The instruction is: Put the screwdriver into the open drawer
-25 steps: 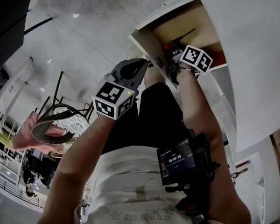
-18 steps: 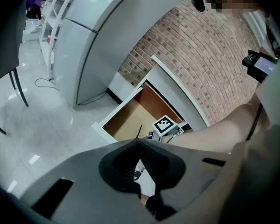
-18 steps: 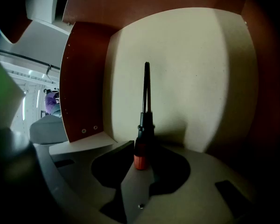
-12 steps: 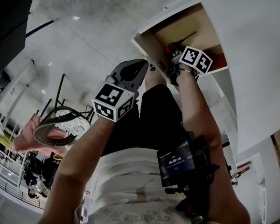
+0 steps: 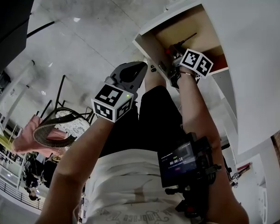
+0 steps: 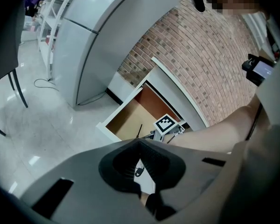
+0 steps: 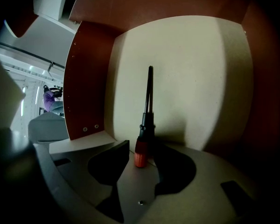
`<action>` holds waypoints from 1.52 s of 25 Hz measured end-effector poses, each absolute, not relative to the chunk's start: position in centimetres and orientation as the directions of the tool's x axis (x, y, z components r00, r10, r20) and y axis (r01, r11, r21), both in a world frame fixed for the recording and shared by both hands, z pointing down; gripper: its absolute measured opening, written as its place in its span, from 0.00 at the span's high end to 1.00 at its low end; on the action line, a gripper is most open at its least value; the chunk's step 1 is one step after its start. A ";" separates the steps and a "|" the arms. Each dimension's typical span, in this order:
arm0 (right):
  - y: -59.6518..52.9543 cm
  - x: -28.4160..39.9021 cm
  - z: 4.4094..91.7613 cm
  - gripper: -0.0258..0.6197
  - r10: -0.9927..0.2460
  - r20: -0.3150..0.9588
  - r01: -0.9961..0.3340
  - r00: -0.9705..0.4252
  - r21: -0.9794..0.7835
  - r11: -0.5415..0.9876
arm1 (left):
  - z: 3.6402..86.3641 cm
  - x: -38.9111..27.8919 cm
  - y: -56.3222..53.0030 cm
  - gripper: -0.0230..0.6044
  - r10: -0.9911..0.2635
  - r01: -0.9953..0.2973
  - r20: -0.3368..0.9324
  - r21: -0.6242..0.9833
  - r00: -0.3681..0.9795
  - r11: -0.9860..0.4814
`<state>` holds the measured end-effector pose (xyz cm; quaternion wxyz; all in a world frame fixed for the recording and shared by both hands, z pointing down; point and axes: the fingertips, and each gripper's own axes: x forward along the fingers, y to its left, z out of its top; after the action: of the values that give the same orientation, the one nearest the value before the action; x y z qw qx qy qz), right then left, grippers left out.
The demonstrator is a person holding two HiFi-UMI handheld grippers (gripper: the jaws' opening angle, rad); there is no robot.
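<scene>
Opens right gripper [image 7: 142, 146] jaws wide, pads off red handle of screwdriver [image 7: 147, 111] lying between them on open drawer [image 7: 88, 92] floor. Holds left gripper [image 6: 140, 143] closed, empty, outside drawer.

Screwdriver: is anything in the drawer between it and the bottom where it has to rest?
Nothing visible. The screwdriver lies on the bare floor of the drawer, its red handle between the opening jaws of the right gripper.

Open drawer [image 7: 200, 69], pale bottom, red-brown walls, pulled out over grey floor [image 5: 84, 36]. Screwdriver [image 7: 146, 118] lies on bottom, red handle nearest, shaft toward far wall.
</scene>
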<state>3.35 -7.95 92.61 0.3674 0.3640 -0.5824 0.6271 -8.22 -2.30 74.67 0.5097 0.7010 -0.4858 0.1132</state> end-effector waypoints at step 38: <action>-7.2 3.0 67.6 0.90 -0.270 0.763 -0.790 -0.587 -0.465 0.400 | 58.4 -6.7 -1.4 0.93 -0.580 -0.798 0.564 0.521 0.588 -0.302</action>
<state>2.98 -7.25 67.62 0.3023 0.3394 -0.7802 0.4297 -6.67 -1.45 58.45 0.4015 0.7953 -0.4334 0.1357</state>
